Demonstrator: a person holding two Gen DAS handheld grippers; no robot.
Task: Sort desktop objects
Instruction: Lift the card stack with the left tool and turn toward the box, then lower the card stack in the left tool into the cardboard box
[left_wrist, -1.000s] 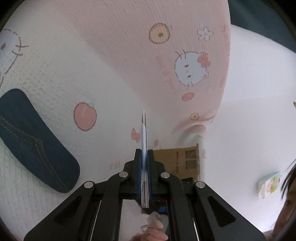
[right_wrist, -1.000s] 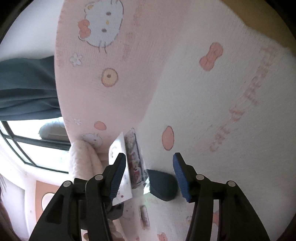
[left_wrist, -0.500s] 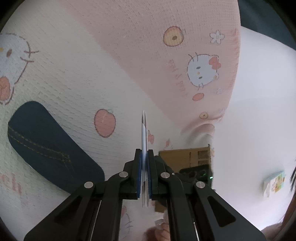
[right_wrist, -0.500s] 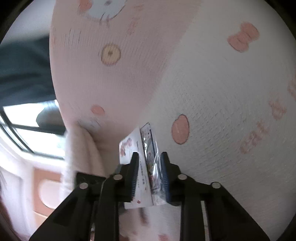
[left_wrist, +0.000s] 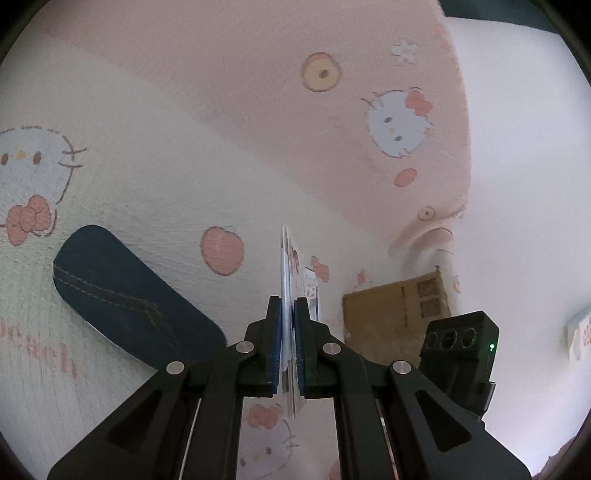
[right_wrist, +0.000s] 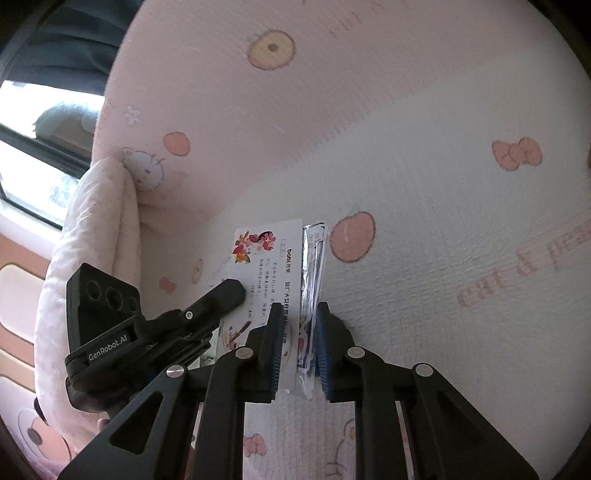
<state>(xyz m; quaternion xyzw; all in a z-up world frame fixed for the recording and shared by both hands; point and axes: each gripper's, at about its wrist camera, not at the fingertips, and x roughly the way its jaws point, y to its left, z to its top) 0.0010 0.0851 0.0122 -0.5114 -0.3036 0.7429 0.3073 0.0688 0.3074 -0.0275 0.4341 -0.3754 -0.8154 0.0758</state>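
My left gripper (left_wrist: 287, 306) is shut on a thin stack of printed cards in a clear packet (left_wrist: 285, 266), seen edge-on above a pink and white cat-print blanket (left_wrist: 155, 192). In the right wrist view the white card (right_wrist: 266, 258) and the clear packet (right_wrist: 313, 266) stand upright between the jaws of my right gripper (right_wrist: 299, 314), which are drawn in close on them. One of the left gripper's fingers (right_wrist: 225, 295) lies across the card from the left. The right gripper's camera body (left_wrist: 458, 339) shows at the lower right of the left wrist view.
A dark denim pouch (left_wrist: 129, 306) lies on the blanket to the left. A brown cardboard box (left_wrist: 395, 310) stands beyond the blanket's edge. A rolled quilted cover (right_wrist: 85, 240) and a window (right_wrist: 29, 147) are at the left.
My right gripper went from wide open to drawn in around the card and packet that the left gripper holds. Both grippers shifted over the blanket, and the right gripper's camera body entered the left view.
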